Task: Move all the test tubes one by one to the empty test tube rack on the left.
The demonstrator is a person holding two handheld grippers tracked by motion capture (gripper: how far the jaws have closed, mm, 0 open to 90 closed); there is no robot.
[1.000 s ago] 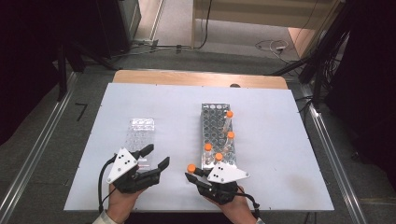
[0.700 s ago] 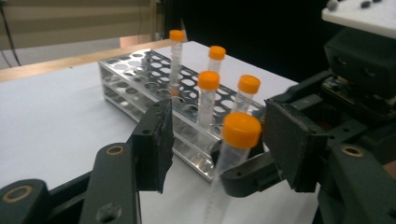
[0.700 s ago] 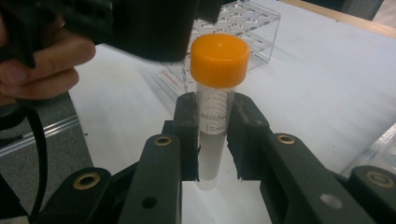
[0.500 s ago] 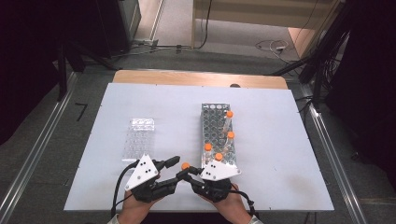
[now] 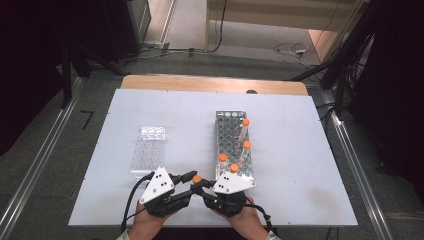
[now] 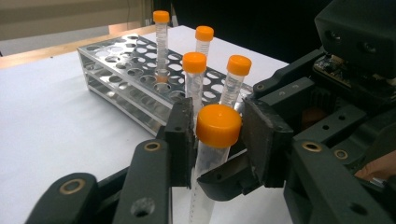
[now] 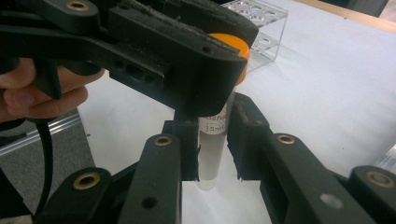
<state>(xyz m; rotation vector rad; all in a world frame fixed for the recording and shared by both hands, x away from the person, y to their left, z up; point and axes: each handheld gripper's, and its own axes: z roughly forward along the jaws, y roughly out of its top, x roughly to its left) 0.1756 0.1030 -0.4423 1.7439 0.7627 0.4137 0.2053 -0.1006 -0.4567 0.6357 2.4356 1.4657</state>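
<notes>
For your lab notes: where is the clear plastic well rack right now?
In the high view, the clear plastic rack stands on the white table's left half, left of the metal tube rack, just beyond the left tool.

Along the table's [image 5: 300,125] near edge the left gripper [image 5: 187,186] and right gripper [image 5: 206,186] crowd one orange-capped tube [image 5: 197,178], leaving no gap between them. Just beyond the right gripper, the metal rack [image 5: 231,131] with four upright tubes bars the way toward the far edge; a clear well plate [image 5: 149,150] lies left of centre, seemingly low. Bare surface runs between rack and plate, along both side edges and the far edge.
</notes>
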